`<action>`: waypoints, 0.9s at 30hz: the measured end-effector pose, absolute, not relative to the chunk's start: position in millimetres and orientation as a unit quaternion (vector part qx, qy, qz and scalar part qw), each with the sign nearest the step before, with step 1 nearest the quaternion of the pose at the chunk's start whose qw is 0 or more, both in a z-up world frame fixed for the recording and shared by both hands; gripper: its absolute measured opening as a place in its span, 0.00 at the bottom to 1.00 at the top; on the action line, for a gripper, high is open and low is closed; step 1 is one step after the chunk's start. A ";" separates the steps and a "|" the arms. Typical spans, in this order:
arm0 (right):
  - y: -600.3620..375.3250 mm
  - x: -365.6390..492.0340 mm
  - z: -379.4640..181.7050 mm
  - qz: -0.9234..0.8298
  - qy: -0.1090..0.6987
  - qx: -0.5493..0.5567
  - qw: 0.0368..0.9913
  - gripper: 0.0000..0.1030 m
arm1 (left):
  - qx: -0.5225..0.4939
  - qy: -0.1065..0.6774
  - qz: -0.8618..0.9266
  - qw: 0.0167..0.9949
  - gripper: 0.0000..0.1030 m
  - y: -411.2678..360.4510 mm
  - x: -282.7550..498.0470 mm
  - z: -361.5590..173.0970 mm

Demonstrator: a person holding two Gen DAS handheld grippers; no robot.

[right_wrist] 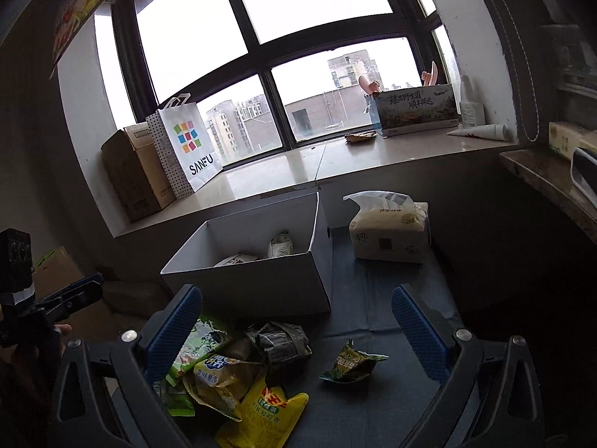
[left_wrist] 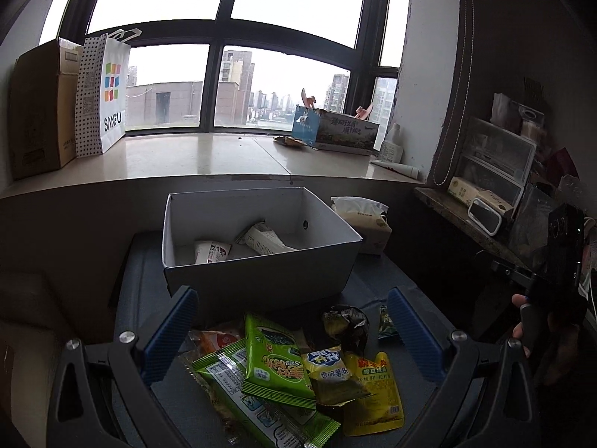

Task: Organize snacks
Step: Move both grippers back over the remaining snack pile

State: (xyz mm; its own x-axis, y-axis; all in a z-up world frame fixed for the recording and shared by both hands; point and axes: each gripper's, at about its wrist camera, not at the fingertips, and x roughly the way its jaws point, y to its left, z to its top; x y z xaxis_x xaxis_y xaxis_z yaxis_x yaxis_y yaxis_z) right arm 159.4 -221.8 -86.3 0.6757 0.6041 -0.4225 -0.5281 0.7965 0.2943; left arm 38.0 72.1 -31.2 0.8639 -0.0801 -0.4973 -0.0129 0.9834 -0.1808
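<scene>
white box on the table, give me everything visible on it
The white box is an open-topped rectangular carton, apparently cardboard, white outside and grey-white inside, with a small round hole in its right wall. It stands upright on the dark blue cloth, beyond the loose snack pile and left of the tissue pack. Two pale printed packets lie on its floor. Neither tool touches it.

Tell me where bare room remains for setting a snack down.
Bare grey cloth lies between the white cardboard box and the tissue pack, beyond the small green packet. The box floor is partly free beside two wrapped items. The snack pile is crowded.
</scene>
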 end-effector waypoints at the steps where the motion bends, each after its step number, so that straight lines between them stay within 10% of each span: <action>1: -228.3 152.0 -88.9 0.310 0.259 0.076 0.912 1.00 | -0.092 0.259 -0.022 0.961 1.00 68.2 31.1 -32.9; 27: -235.5 152.4 -150.3 0.280 0.353 0.025 0.892 1.00 | -0.142 0.257 -0.027 0.956 1.00 57.9 -17.5 -60.1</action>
